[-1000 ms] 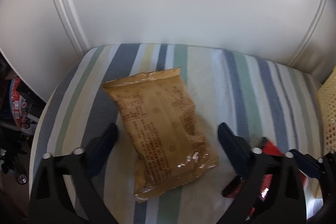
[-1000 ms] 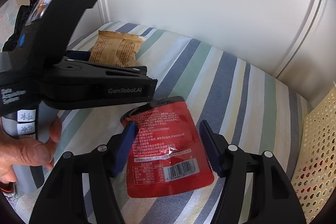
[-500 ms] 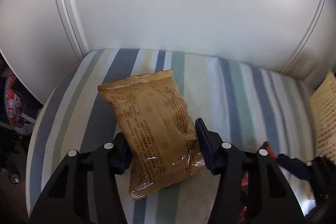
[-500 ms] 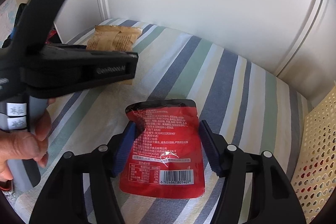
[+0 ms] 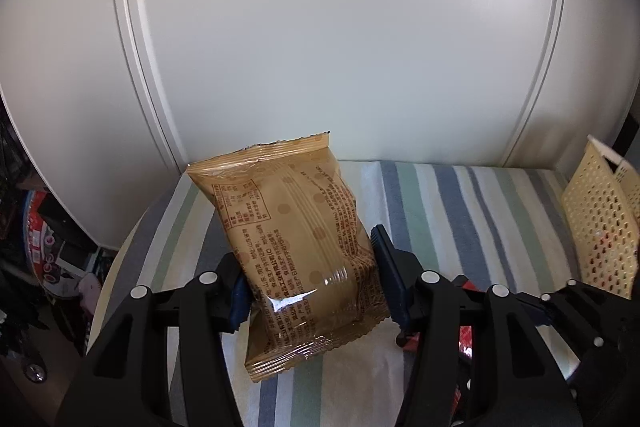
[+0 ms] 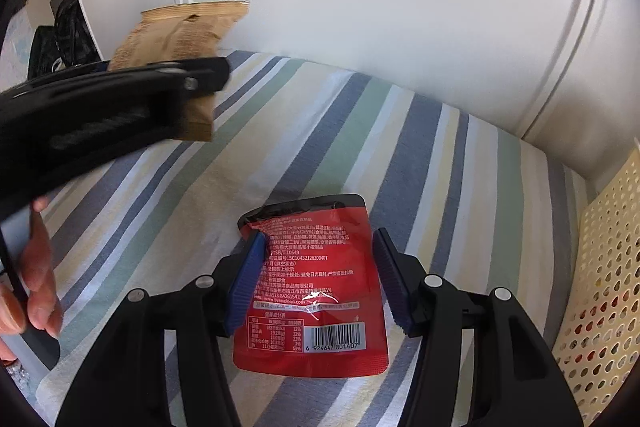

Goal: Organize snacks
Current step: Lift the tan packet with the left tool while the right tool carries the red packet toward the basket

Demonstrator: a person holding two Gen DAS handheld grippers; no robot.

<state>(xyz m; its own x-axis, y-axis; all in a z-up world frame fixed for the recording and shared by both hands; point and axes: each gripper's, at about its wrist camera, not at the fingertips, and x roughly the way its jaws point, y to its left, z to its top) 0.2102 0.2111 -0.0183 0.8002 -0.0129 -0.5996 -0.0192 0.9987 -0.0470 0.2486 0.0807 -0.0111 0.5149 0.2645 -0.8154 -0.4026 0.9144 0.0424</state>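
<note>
A: What have the left tongs (image 5: 310, 285) got?
B: They are clenched on a tan packet (image 5: 294, 243), lifted clear of the striped cloth (image 5: 432, 211) at frame centre. Brown print and a boxed table run down it, too small to read.

A: And the right tongs (image 6: 320, 281)?
B: Parted, one pad on each side of a red pouch (image 6: 316, 287) lying flat on the cloth in the lower middle. Whether the pads touch it, I cannot tell. Its label shows "SC10432128200407" and a barcode, 6 924647 801407.

A: Anything in the way?
B: In the right view the left tongs cross the upper left, blurred, with the tan packet sticking out behind them. A hand (image 6: 34, 291) grips the handle at the left edge.

A: Around them?
B: A yellow perforated basket (image 6: 600, 291) at the right edge, some red showing through its holes. White panelled wall (image 5: 340, 39) behind, dark clutter at far left.
</note>
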